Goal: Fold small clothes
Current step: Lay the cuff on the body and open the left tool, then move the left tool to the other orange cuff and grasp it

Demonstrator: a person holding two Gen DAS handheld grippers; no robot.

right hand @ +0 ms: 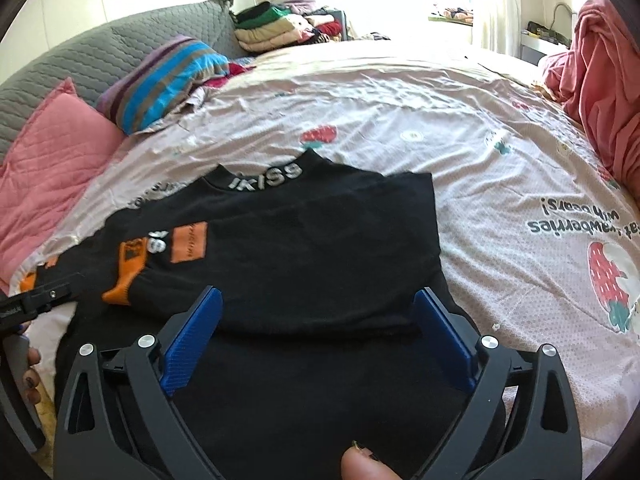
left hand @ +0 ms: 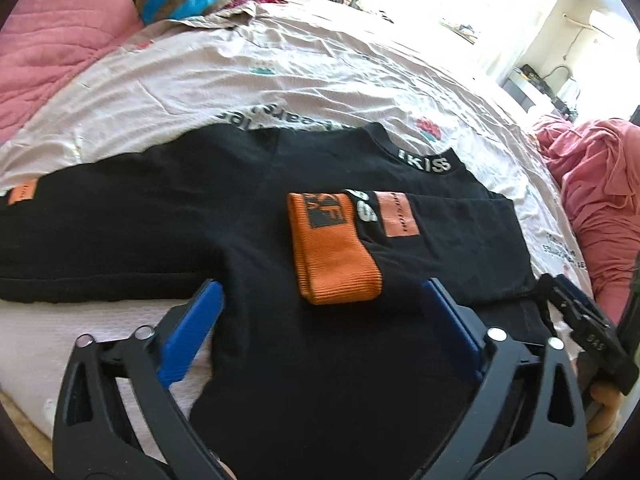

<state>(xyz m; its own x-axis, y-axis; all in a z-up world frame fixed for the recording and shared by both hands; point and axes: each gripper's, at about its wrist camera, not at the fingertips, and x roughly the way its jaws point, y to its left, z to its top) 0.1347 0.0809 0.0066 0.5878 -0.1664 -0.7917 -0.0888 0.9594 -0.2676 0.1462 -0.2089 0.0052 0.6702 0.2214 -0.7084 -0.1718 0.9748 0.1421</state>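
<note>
A black sweater (left hand: 168, 216) with a lettered collar (left hand: 426, 162) lies flat on the bed. One sleeve is folded across the chest and ends in an orange cuff (left hand: 334, 252). The other sleeve stretches out to the left, with an orange patch (left hand: 23, 192). My left gripper (left hand: 322, 292) hovers open over the lower body of the sweater, with nothing between its blue fingers (left hand: 196, 336). In the right wrist view the sweater (right hand: 312, 248) shows its folded right side. My right gripper (right hand: 318, 296) stands open above the hem, also with nothing in it. Each gripper shows at the edge of the other's view.
The sheet (right hand: 460, 168) has strawberry prints and is wrinkled. A pink pillow (right hand: 56, 156) and a striped cushion (right hand: 168, 80) lie at the head end. Folded clothes (right hand: 276, 26) are stacked at the back. A pink blanket (right hand: 604, 80) is heaped at the right.
</note>
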